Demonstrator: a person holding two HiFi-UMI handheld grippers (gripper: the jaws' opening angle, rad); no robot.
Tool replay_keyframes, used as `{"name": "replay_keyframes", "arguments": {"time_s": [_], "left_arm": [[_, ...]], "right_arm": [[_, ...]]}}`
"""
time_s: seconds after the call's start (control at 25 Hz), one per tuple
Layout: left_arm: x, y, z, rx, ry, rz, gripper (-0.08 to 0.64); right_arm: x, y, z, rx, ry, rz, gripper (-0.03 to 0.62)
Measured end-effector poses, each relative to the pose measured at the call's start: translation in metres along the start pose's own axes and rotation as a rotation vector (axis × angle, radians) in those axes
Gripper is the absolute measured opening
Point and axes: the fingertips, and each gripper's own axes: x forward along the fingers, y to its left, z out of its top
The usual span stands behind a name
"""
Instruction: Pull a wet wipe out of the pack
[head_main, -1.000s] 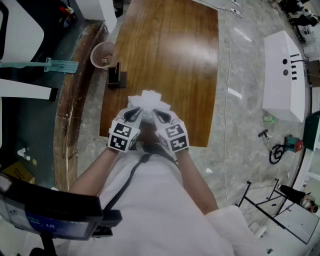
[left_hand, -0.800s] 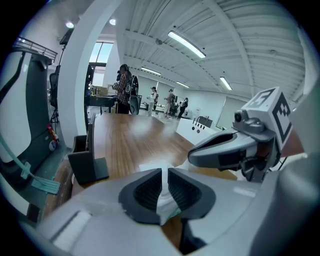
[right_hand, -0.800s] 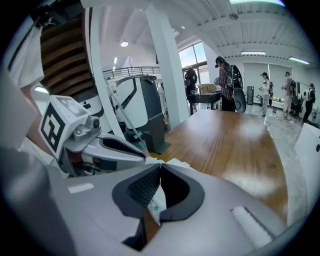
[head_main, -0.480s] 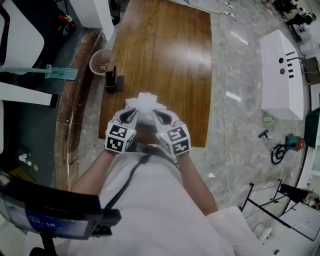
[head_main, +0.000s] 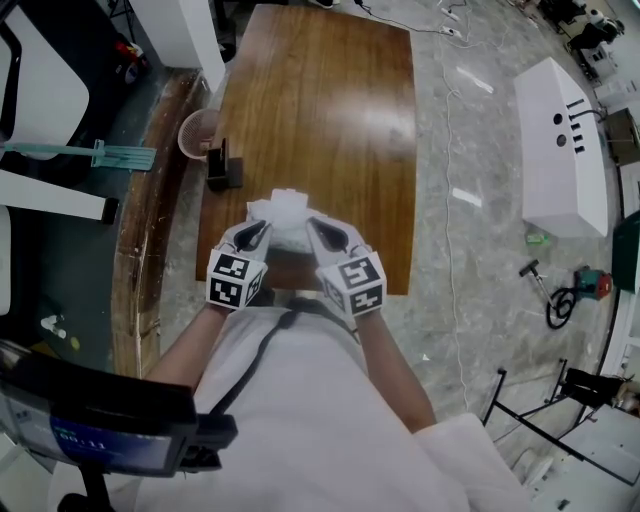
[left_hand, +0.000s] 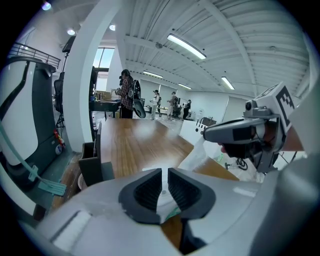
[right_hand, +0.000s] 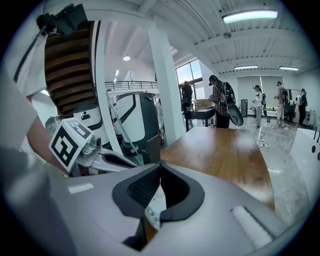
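The left claw (left_hand: 164, 181) stands narrow, its dark ribbed pads pinched on the pack (left_hand: 169, 210), a white packet with a touch of green print that sits deep between the jaws. The right claw (right_hand: 159, 172) is closed at its tips on a thin white sheet with a dotted edge that hangs down between its pads. From the left gripper view this sheet, the wet wipe (left_hand: 199, 157), runs as a pale, half-clear strip from the right claw's tips down and left towards the pack. In the head view both claws are side by side over the near end of the brown wooden desk (head_main: 320, 120), their marker cubes close to the person's body. The tips angle inward to a crumpled white bundle that sits just beyond and between them. Pack and wipe cannot be told apart in that bundle from above. The bundle is up in the claws rather than flat on the desk. On the left edge of the desk, a little farther off, stands a small dark box (head_main: 222, 165), and a round wire basket (head_main: 198, 130) is just left of it, off the desk. A long white cabinet (head_main: 560, 150) lies on the grey floor well to the right.
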Motion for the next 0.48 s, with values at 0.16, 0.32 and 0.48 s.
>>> {"name": "replay_keyframes", "arguments": {"time_s": [0.16, 0.32, 0.48], "left_arm": [[0.0, -0.003, 0.004, 0.011, -0.003, 0.002, 0.046], [-0.001, -0.004, 0.007, 0.014, -0.007, 0.005, 0.046], [-0.003, -0.009, 0.016, 0.019, -0.028, 0.007, 0.046]], "right_arm": [[-0.008, -0.004, 0.008, 0.0, -0.032, -0.009, 0.011], [-0.015, -0.006, 0.018, 0.001, -0.065, -0.015, 0.011], [-0.025, -0.007, 0.029, -0.003, -0.1, -0.019, 0.011]]}}
